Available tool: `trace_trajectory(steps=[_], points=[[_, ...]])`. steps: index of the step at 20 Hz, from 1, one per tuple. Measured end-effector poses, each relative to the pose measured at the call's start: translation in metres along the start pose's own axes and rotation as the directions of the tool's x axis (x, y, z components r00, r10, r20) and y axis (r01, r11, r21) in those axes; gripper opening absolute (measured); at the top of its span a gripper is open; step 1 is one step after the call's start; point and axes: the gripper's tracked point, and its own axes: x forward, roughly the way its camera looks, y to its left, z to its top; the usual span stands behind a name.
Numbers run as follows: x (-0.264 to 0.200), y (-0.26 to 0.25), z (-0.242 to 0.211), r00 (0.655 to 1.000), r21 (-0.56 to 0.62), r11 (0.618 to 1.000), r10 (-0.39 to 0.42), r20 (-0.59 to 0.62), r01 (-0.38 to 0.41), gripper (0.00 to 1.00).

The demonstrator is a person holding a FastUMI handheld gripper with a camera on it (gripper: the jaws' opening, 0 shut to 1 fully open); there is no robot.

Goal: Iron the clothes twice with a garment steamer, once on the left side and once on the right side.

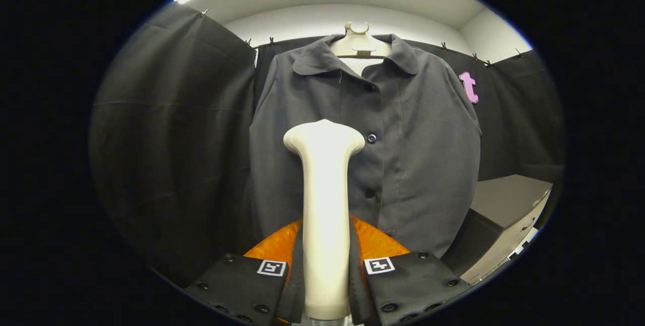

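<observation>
My tongs [326, 270] are clamped on the cream garment steamer [325, 205], both fingers [242, 285] pressing its handle from either side; the steamer stands upright between them, its flared head toward twelve o'clock, reaching up in front of the shirt's chest. I see the dark grey shirt [403, 154] hanging beyond the steamer on a pale hanger [359, 44], buttoned down the front, collar spread; the steamer head sits just at nine o'clock of the button placket, over the shirt's panel on that side; whether the head touches the cloth I cannot tell. Orange parts [375, 243] of the tongs' body show behind the handle, close above the fingers. At four o'clock of the shirt stands a grey cabinet [504, 205], near the shirt's hem and apart from my fingers.
</observation>
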Motion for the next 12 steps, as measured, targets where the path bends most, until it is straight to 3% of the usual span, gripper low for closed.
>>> trace_trajectory(steps=[12], points=[[-0.022, 0.007, -0.08, 0.993, -0.036, 0.999, 0.01, -0.114, -0.014, 0.42]])
